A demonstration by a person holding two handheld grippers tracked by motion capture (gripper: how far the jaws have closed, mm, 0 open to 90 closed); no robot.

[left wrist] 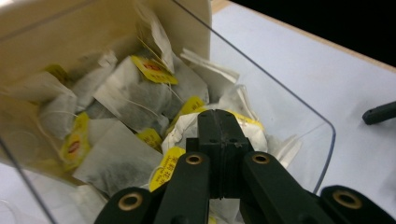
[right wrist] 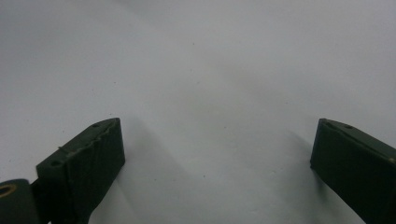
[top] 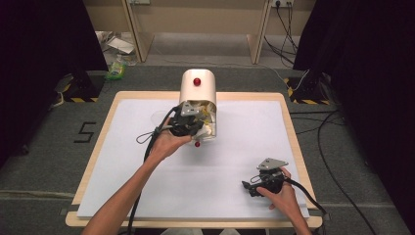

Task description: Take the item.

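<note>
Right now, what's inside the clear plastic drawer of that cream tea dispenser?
The clear plastic drawer holds a loose heap of white paper tea bags with yellow tags. The left tool, jaws closed, is pushed into the heap. Bags underneath and the drawer's floor are covered, so whether it pinches one is unclear.

A grey carpet floor (top: 44, 161) surrounds the white-covered wooden surface (top: 244, 147). Black curtains (top: 39, 44) hang at both sides. Cables (top: 337, 147) trail across the floor on the right, before a pale wooden frame (top: 195, 19).
</note>
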